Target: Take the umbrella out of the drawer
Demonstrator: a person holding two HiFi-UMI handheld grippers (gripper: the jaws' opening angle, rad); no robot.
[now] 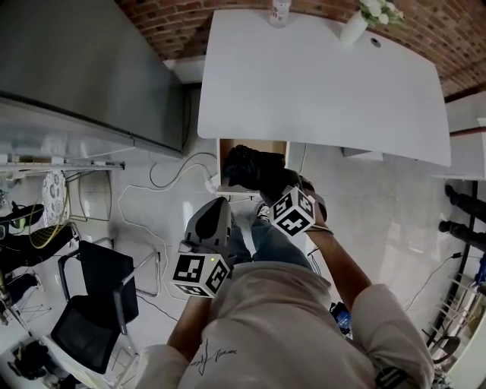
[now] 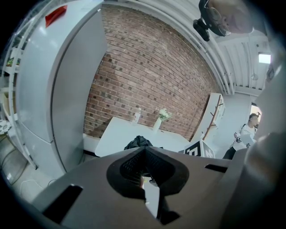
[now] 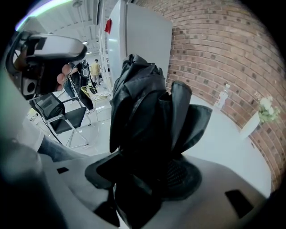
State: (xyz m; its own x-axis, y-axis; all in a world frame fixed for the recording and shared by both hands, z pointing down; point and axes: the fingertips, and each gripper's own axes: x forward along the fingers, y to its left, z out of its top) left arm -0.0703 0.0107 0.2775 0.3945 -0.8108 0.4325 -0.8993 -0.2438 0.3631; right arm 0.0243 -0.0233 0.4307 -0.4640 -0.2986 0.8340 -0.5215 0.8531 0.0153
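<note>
The folded black fabric umbrella (image 3: 143, 103) stands clamped between the jaws of the right gripper (image 3: 145, 175), whose jaws are spread wide around its bunched lower part, with the pads pressing on both sides. The creased canopy rises upright out of the grip, one flap hanging off to the right. In the head view the umbrella (image 1: 252, 167) hangs in front of the open wood-lined drawer (image 1: 228, 144), which juts out from under the near edge of the white rounded tabletop (image 1: 319, 76). The umbrella covers the middle and right of the drawer's opening, and whether its lower end is clear of the drawer cannot be told. The left gripper (image 2: 144, 156) is held lower and nearer to the person, to the left of the right one. Its jaws are brought together with nothing between them, and they point toward the table. In its own view the top of the umbrella shows just above the jaws, against the near edge of the tabletop. A white vase of pale flowers (image 1: 355, 24) stands near the tabletop's far right corner, and a clear bottle (image 1: 279, 11) stands at its far edge. A black chair with a metal frame (image 1: 95, 304) stands on the floor to the person's left.
</note>
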